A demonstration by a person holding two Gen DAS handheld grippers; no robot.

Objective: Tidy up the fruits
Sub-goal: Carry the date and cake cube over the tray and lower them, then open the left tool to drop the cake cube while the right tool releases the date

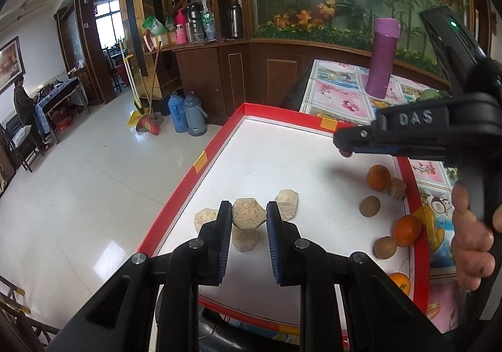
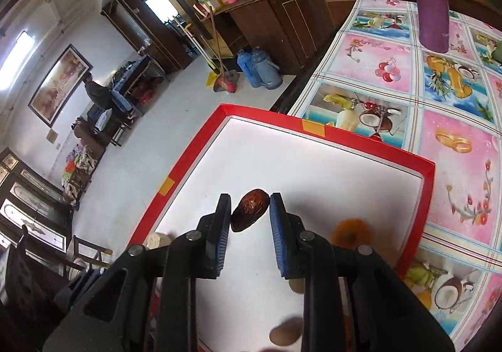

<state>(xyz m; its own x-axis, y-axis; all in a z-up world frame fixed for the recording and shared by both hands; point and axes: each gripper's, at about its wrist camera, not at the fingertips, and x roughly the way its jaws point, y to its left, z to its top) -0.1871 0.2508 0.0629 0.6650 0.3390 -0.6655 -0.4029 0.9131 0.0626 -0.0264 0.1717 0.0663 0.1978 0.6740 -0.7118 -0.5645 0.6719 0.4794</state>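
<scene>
Red-rimmed tray (image 2: pixel 428 195), open white middle beyond right gripper (image 2: pixel 250 209).

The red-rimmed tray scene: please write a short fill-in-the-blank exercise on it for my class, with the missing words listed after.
1. The right tool grips a dark ____ fruit.
2. The left tool is closed on a pale, faceted ____ piece.
3. The tall bottle on the patterned tablecloth is ____.
4. The white tray has a ____ rim.

Missing words: brown; beige; purple; red
</scene>
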